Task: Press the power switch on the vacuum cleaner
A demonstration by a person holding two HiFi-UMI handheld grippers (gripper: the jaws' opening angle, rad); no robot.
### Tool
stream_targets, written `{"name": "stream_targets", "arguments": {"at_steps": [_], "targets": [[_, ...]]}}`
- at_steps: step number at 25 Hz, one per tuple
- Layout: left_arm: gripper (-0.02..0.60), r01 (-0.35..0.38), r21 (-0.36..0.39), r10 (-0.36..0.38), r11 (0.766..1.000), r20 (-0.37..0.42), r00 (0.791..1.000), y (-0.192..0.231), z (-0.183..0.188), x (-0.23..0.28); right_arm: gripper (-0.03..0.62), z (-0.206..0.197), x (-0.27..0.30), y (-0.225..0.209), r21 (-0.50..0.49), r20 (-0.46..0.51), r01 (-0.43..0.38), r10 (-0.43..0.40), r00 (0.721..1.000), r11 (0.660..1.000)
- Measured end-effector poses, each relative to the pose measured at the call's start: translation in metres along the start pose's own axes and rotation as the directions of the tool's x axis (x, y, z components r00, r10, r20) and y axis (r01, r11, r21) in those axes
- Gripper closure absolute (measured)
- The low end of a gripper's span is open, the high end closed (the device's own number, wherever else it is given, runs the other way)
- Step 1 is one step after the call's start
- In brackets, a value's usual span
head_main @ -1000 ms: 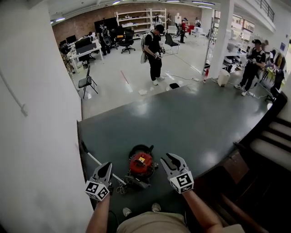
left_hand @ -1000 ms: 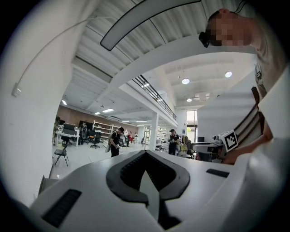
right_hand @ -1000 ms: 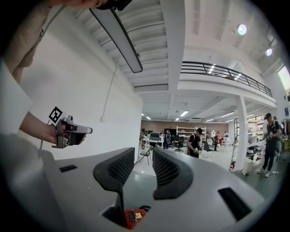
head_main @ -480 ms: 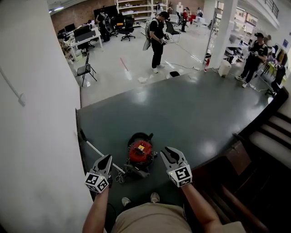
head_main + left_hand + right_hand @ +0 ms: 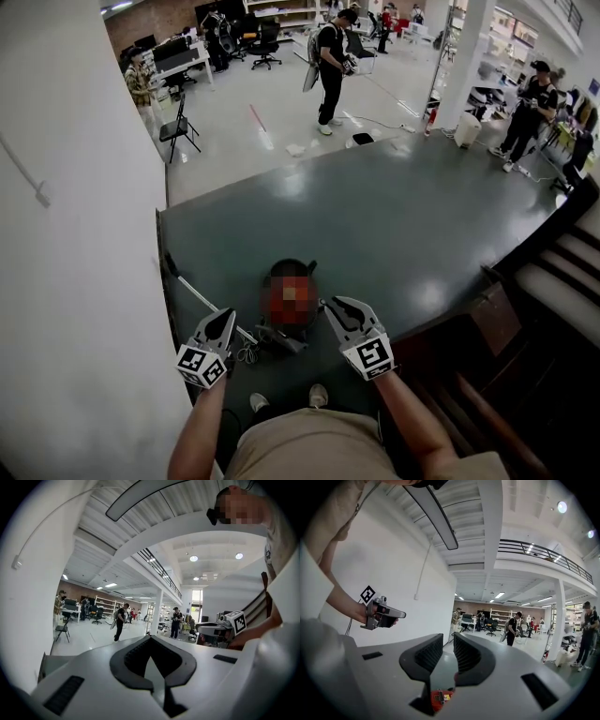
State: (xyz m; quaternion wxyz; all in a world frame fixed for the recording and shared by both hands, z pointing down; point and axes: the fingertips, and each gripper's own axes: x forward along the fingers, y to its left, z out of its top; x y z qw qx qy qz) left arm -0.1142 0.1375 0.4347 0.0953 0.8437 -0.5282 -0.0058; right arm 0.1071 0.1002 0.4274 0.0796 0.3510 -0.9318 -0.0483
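Red vacuum cleaner [image 5: 439,699] beside right tool [image 5: 448,637], jaws closing empty; left tool [image 5: 150,638] together.

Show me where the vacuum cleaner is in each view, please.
Head view: vacuum cleaner at lower centre.
Left gripper view: not in it.
Right gripper view: its red body at bottom centre.
Shared landmark: standing person in black.

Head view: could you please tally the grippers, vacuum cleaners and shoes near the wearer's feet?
Grippers: 2 (left gripper, right gripper; the right one's jaws are closing with nothing between them)
Vacuum cleaner: 1
Shoes: 2
Total: 5
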Motion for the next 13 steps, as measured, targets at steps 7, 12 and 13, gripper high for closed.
{"name": "stream_targets", "arguments": {"at_steps": [7, 12, 13], "targets": [[0.581, 0.018, -0.017, -0.019, 1.000, -0.018, 1.000, -0.010, -0.008, 0.009, 0.523, -0.001, 0.002, 0.003, 0.015, 0.013, -0.021, 0.021, 1.000, 1.000], [0.581, 0.037, -0.024, -0.038, 0.999, -0.020, 0.999, -0.014, -0.010, 0.022, 0.523, -0.002, 0.010, 0.001, 0.014, 0.022, -0.036, 0.035, 0.999, 0.999], [0.581, 0.042, -0.026, -0.042, 0.999, -0.019, 0.999, -0.015, -0.011, 0.026, 0.523, -0.003, 0.012, -0.001, 0.010, 0.024, -0.038, 0.038, 0.999, 0.999]]}}
